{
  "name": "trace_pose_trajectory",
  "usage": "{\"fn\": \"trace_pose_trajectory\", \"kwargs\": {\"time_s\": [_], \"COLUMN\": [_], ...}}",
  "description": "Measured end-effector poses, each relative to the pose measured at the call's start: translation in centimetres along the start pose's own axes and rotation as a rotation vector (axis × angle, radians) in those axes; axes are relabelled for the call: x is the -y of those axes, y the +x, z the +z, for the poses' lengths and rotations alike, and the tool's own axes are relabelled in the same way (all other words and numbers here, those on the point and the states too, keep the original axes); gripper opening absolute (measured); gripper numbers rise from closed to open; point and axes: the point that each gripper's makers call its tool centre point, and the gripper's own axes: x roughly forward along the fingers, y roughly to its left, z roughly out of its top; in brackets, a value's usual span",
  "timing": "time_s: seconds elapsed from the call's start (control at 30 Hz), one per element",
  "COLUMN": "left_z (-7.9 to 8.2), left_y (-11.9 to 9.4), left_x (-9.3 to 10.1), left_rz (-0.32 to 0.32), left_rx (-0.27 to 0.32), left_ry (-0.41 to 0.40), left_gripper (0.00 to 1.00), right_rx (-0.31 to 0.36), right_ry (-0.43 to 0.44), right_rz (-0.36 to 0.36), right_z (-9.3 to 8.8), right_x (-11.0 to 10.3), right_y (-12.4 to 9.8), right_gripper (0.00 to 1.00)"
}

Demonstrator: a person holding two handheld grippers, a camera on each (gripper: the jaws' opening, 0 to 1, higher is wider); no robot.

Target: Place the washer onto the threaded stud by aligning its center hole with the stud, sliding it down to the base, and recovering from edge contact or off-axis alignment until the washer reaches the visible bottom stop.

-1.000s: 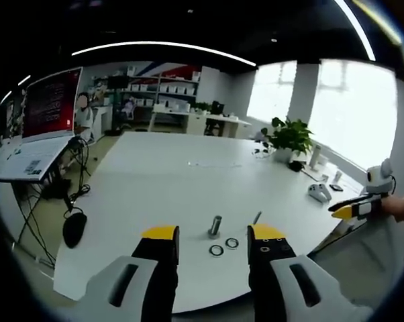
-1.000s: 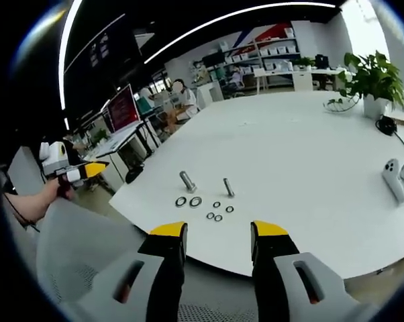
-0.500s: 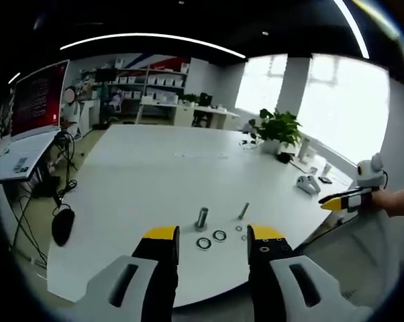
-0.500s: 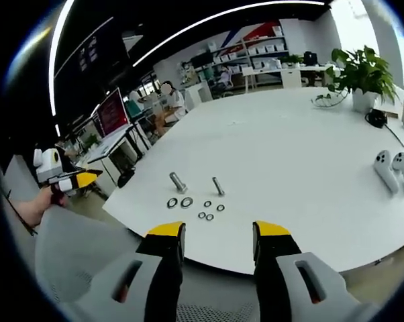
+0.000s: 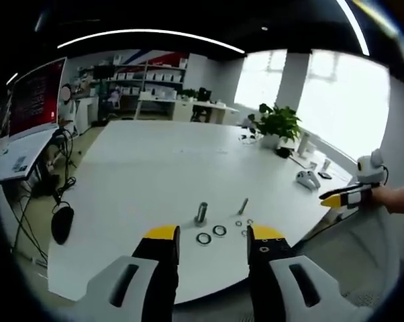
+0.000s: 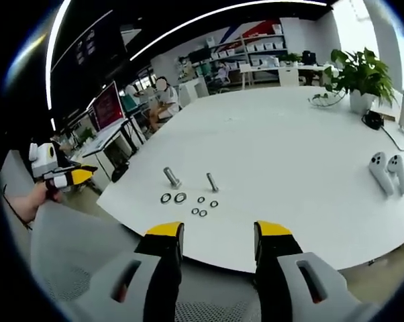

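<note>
Two large washers (image 5: 211,235), four small washers (image 6: 203,206)

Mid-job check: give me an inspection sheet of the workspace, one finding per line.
Surface: white table, bare around the parts.
Job's things: two upright studs, large stud and small stud; two large washers and four small washers lie flat beside them, none on a stud yet.
Clutter: two white controllers and a potted plant at the table's far side.
Grippers: left tool and right tool both open, empty, held off the table's near edge.
Cables: black cables and a mouse hang beside the table.
Surroundings: office with shelves, a red monitor, a seated person in the background.
</note>
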Motion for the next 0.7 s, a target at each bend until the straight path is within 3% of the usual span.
{"fn": "trace_pose_trajectory", "kwargs": {"time_s": [0.23,0.7], "left_z": [-0.3,-0.9], "left_y": [0.2,0.4], "left_x": [0.1,0.7], "left_rz": [-0.001,-0.022], "left_rx": [-0.018,-0.050], "left_ry": [0.009,0.026], "left_gripper": [0.36,0.35], "right_rx": [0.032,0.003], "right_ry": [0.037,0.028], "right_rz": [0.025,0.072], "right_z": [0.4,-0.1], "right_x": [-0.2,-1.1], "right_y": [-0.1,0.2], "right_gripper": [0.42,0.40]}}
